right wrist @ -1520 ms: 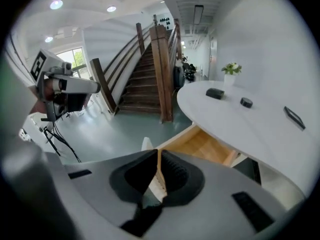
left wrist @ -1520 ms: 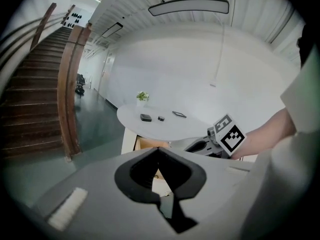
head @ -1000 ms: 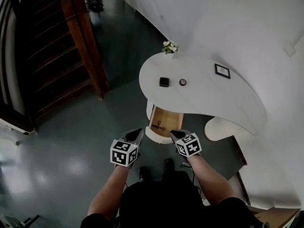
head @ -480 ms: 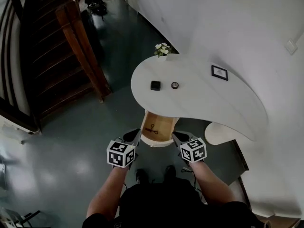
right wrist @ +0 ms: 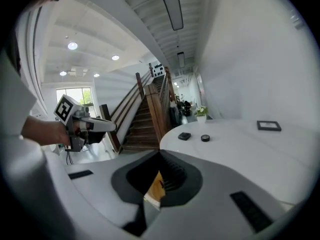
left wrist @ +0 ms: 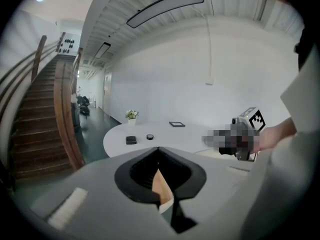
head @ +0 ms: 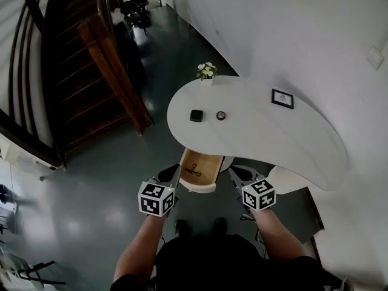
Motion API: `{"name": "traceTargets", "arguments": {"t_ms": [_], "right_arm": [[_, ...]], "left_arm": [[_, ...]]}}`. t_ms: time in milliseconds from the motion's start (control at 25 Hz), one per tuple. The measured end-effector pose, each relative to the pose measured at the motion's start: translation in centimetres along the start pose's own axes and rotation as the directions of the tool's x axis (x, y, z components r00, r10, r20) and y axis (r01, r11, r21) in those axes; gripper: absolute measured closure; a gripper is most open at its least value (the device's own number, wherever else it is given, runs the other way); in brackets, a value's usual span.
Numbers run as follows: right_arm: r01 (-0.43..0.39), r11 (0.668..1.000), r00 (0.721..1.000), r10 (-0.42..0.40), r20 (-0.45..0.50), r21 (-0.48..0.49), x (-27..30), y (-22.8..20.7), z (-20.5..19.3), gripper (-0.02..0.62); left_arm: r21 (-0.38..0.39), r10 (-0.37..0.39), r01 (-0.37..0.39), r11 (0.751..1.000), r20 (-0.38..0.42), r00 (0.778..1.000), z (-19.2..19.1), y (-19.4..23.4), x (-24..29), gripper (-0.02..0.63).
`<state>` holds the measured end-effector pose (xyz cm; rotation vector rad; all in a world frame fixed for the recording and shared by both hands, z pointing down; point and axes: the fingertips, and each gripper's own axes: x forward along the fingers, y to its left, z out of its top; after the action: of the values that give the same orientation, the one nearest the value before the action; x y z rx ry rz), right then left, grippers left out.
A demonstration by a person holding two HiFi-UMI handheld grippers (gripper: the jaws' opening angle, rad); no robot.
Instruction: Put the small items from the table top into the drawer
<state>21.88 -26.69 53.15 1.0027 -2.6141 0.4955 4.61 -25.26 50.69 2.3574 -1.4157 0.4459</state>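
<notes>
at far left a dark brown wooden staircase [head: 79, 90] with a slanted rail comes down to the glossy dark teal floor [head: 91, 187], which lies open between the stair foot and the table. the left gripper [head: 171, 172] hangs low over that floor, just left of the drawer's front corner. its jaws are pressed together at the tips, with nothing between them. the open light wooden drawer [head: 208, 162] juts out from under the near edge of the white curved table top [head: 267, 132], and a thin dark item [head: 193, 173] lies on its bottom. on the table top, near its rounded left edge, sits a small black square item [head: 196, 115]. a small dark round item [head: 220, 115] sits near it on the right, not touching it, and bare white surface surrounds both. a little pot of white flowers [head: 207, 71] stands at the table's far edge. the right gripper [head: 237, 173] hangs just right of the drawer, below the table's near edge, its jaws likewise closed and empty. further right a small black-framed picture [head: 282, 98] sits close to the white wall [head: 291, 29], well apart from the two small items.
</notes>
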Motion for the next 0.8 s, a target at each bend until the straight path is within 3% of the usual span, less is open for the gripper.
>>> {"name": "traceTargets", "arguments": {"t_ms": [400, 800], "right_arm": [[-0.083, 0.993, 0.986, 0.094, 0.140, -0.081, -3.7, 1.1, 6.1, 0.583], [-0.032, 0.990, 0.964, 0.067, 0.257, -0.136, -5.2, 2.5, 12.6, 0.583]], "left_arm": [[0.007, 0.073, -0.074, 0.997, 0.115, 0.991, 3.9, -1.7, -1.7, 0.595], [0.045, 0.060, -0.072, 0.996, 0.236, 0.970, 9.3, 0.6, -4.6, 0.595]]}}
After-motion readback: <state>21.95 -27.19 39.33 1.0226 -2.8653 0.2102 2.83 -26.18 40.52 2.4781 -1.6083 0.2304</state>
